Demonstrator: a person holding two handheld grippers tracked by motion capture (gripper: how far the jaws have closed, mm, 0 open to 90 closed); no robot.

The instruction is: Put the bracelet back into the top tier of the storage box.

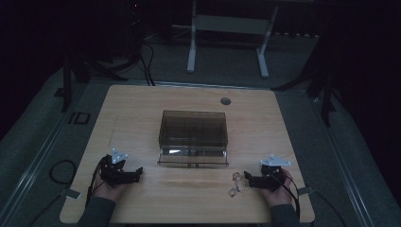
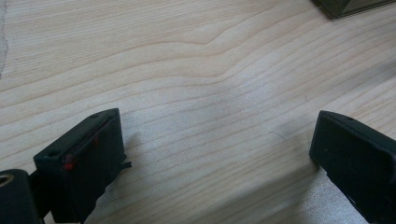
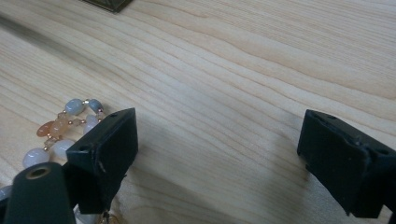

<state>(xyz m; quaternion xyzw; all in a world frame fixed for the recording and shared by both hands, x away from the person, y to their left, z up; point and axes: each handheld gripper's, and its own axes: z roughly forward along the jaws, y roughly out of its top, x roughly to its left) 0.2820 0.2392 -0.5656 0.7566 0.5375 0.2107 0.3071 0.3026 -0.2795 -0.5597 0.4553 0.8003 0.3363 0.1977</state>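
Observation:
A smoky see-through box [image 1: 193, 135] stands at the middle of the wooden table [image 1: 142, 109]. A beaded bracelet [image 1: 235, 183] with pale blue, white and orange beads lies near the front right. In the right gripper view the bracelet [image 3: 60, 128] lies just outside the left jaw, partly hidden behind it. My right gripper [image 1: 247, 177] [image 3: 217, 149] rests open beside it, with bare wood between its jaws. My left gripper [image 1: 137, 173] [image 2: 219, 149] sits open on the table at the front left, holding nothing.
A corner of the box [image 2: 350, 7] shows at the top right of the left gripper view, and the same box [image 3: 109, 4] shows at the top of the right gripper view. A round cable grommet [image 1: 225, 100] sits near the table's far edge. A desk frame [image 1: 227, 33] stands behind.

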